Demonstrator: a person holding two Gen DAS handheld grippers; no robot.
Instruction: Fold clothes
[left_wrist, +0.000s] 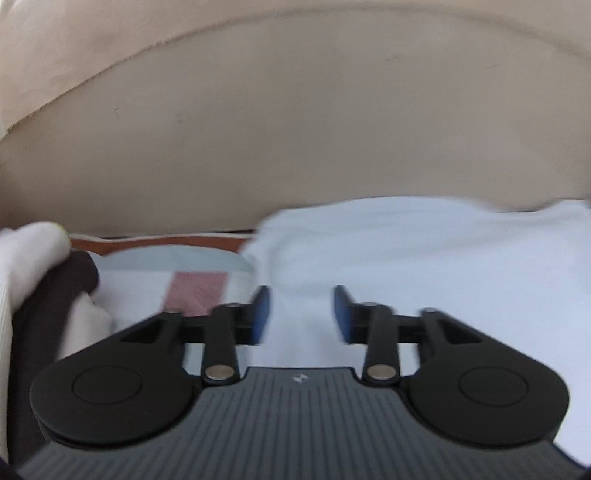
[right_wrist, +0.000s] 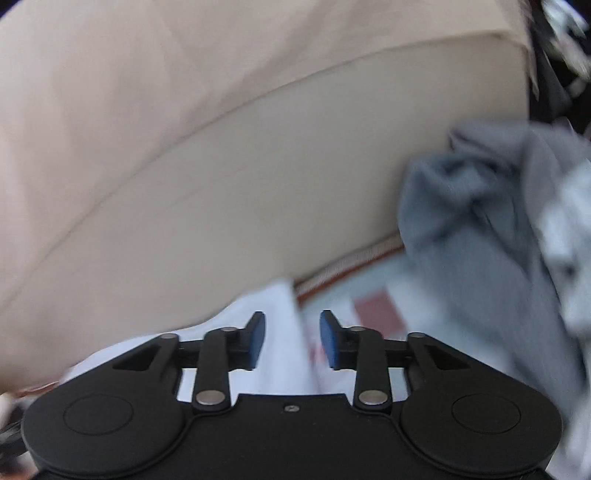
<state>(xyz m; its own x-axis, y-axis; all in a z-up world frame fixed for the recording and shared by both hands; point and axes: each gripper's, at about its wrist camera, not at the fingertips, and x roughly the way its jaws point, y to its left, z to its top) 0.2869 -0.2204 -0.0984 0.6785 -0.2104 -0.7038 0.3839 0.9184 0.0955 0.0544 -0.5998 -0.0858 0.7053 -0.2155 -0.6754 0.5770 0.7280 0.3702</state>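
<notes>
Beige headboard (left_wrist: 295, 147), patterned bedsheet (left_wrist: 147, 277)

Left tool (left_wrist: 301, 314) and right tool (right_wrist: 291, 339) both have blue-padded fingers spread apart, gripping nothing.

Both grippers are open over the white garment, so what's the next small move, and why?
Probably lower the left gripper and close it on the white garment lying beneath its open jaws; the right gripper is open over the garment's edge, holding nothing.

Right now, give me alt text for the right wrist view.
The open right gripper hovers over the edge of a white garment lying on a patterned bedcover. A crumpled grey garment is heaped at right, a beige headboard behind. The image is motion-blurred.
</notes>
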